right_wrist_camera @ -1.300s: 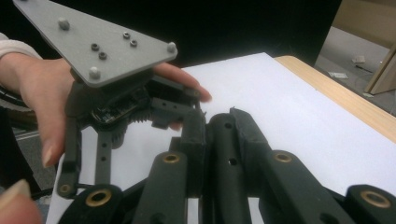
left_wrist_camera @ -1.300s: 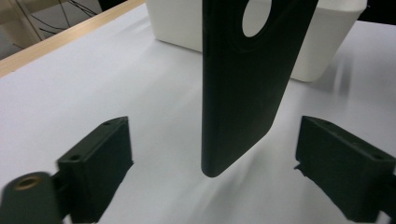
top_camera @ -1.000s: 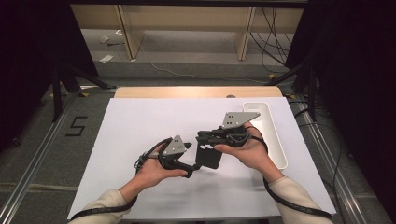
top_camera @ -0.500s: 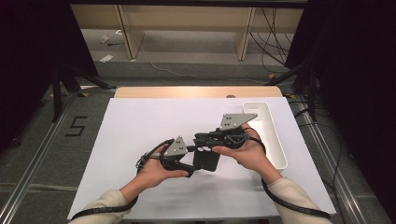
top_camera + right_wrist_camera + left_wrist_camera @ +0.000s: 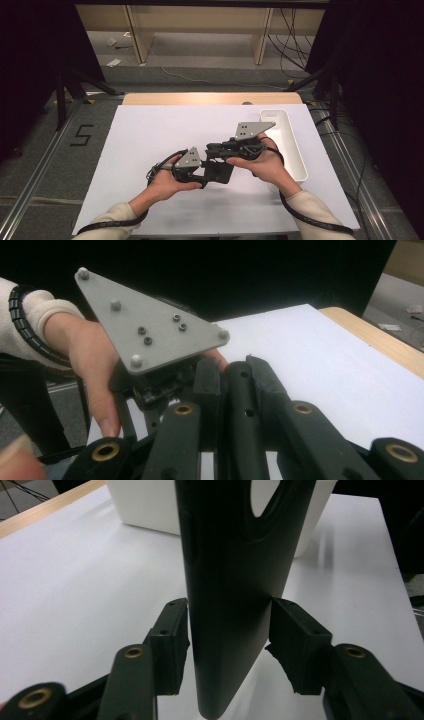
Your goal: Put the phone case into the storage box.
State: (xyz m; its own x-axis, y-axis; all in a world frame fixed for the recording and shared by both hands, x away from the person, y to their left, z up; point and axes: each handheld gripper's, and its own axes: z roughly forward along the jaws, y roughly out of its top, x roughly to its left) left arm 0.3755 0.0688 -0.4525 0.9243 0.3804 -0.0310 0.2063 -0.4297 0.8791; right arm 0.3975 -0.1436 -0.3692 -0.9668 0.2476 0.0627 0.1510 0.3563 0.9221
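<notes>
A flat black plastic piece [image 5: 235,580] is clamped edge-on in the right gripper [image 5: 235,390] at frame centre of the high view, above the white mat [image 5: 150,135]. The left gripper [image 5: 227,650] has just been closing; its pads flank the piece, a slight gap being visible at the right pad.

Closing is best finished squarely before the right grip is released. The oval cut-out and white bin [image 5: 145,505] are resolved in the left gripper view; the clamped edge in the right gripper view.
</notes>
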